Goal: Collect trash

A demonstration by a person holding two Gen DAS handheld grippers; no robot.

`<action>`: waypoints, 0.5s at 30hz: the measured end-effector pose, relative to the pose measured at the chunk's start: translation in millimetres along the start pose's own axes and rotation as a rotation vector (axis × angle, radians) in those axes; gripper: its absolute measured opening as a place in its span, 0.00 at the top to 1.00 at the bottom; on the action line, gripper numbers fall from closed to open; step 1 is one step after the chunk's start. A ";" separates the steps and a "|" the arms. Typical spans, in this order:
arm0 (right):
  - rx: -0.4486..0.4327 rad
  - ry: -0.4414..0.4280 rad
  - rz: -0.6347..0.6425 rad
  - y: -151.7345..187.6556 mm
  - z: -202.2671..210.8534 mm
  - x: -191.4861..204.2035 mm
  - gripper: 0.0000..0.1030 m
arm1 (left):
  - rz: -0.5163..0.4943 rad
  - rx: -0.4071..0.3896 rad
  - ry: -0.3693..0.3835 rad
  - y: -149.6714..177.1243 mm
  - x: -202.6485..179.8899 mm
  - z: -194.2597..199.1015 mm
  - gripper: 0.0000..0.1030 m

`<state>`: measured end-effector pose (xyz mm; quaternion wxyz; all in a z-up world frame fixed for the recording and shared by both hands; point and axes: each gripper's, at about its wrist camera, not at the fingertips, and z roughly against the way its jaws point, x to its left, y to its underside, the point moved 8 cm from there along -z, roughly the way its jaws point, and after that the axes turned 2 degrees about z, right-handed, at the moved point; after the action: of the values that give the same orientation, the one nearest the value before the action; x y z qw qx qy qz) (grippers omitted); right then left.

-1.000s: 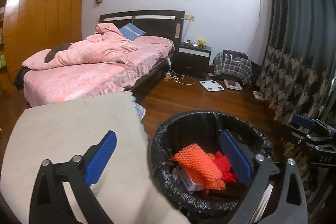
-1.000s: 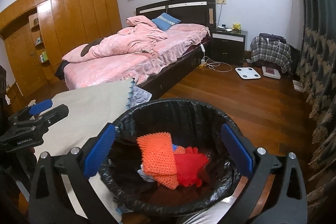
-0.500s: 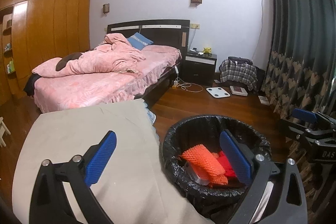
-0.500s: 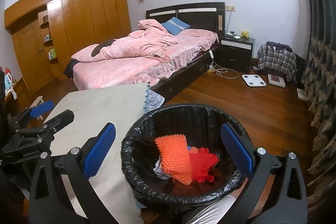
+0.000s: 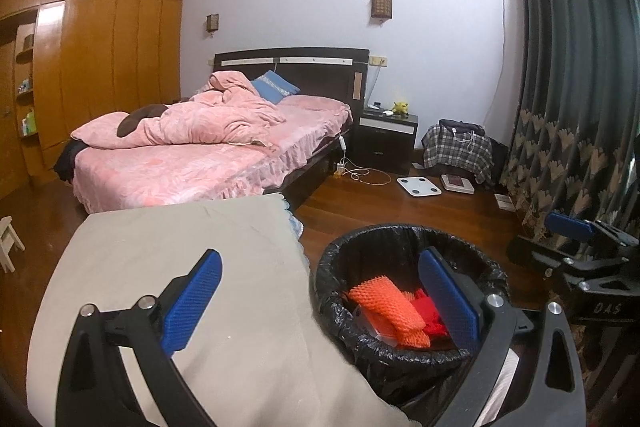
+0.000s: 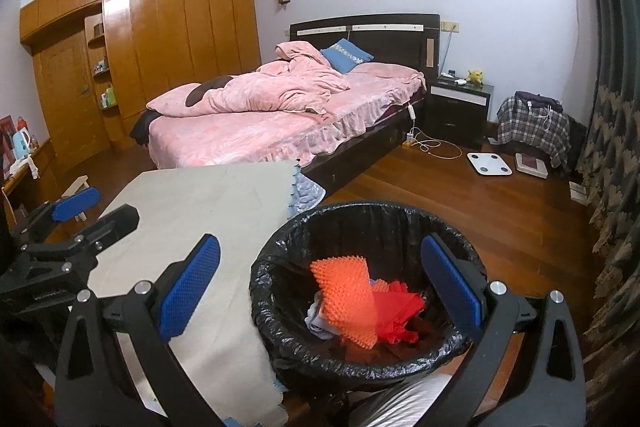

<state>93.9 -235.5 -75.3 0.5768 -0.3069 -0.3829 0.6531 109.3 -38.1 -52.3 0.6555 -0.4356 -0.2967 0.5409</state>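
Observation:
A bin with a black liner (image 5: 400, 229) (image 6: 360, 207) stands on the floor beside a table under a beige cloth (image 5: 180, 247) (image 6: 208, 199). Inside lie an orange foam net (image 5: 384, 307) (image 6: 344, 291), a red crumpled piece (image 5: 430, 315) (image 6: 400, 311) and a pale scrap (image 6: 318, 319). My left gripper (image 5: 318, 267) hangs open and empty over the table's edge and the bin's left rim. Above the bin, my right gripper (image 6: 320, 255) is open and empty too. One of its blue pads (image 5: 568, 227) shows at the right of the left wrist view.
A bed with pink bedding (image 5: 200, 155) (image 6: 260, 123) fills the far side. Beyond the bin are a dark nightstand (image 5: 386, 139), a white scale (image 5: 419, 185) on the wood floor and a plaid-covered heap (image 5: 458, 151). Dark curtains (image 5: 560, 107) hang at the right.
Both grippers have risen and drawn back from the bin, which now looks smaller and lower in both views. Both stay open and empty, and the trash has not moved.

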 end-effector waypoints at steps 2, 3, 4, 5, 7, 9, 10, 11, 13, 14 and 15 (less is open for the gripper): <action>0.000 -0.001 0.000 1.0 -0.1 0.3 0.05 | -0.001 -0.003 -0.004 0.2 -0.1 2.0 0.06; 0.000 0.000 0.000 1.3 -0.1 0.3 0.05 | -0.001 -0.005 -0.005 0.3 -0.1 2.8 0.06; 0.000 -0.001 0.000 1.4 0.0 0.3 0.05 | -0.001 -0.006 -0.006 0.5 -0.2 4.0 0.06; 0.000 -0.002 -0.001 1.4 -0.1 0.5 0.05 | -0.001 -0.007 -0.006 0.6 -0.6 4.5 0.06; -0.001 -0.001 0.000 1.3 -0.1 0.5 0.05 | -0.002 -0.007 -0.007 0.9 -0.5 4.5 0.06; -0.003 0.000 0.001 2.0 -0.1 1.0 0.05 | -0.002 -0.007 -0.006 0.7 -0.5 4.9 0.06; -0.003 0.000 0.001 1.9 -0.3 1.3 0.05 | -0.003 -0.008 -0.007 0.5 -0.6 5.3 0.06; -0.003 -0.001 0.001 2.1 -0.3 1.5 0.05 | -0.003 -0.008 -0.007 0.8 -0.6 5.0 0.06; -0.003 -0.001 0.002 2.1 -0.3 1.4 0.05 | -0.003 -0.007 -0.007 1.1 -0.5 4.8 0.06; -0.002 -0.001 0.003 2.6 -0.6 2.3 0.05 | -0.002 -0.005 -0.007 1.2 -0.5 4.8 0.06; -0.002 -0.001 0.002 2.4 -0.4 1.9 0.05 | -0.001 -0.006 -0.006 1.2 -0.6 5.0 0.06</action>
<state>92.8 -233.6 -77.5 0.5756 -0.3076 -0.3833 0.6536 104.4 -37.4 -51.2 0.6534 -0.4357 -0.3007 0.5411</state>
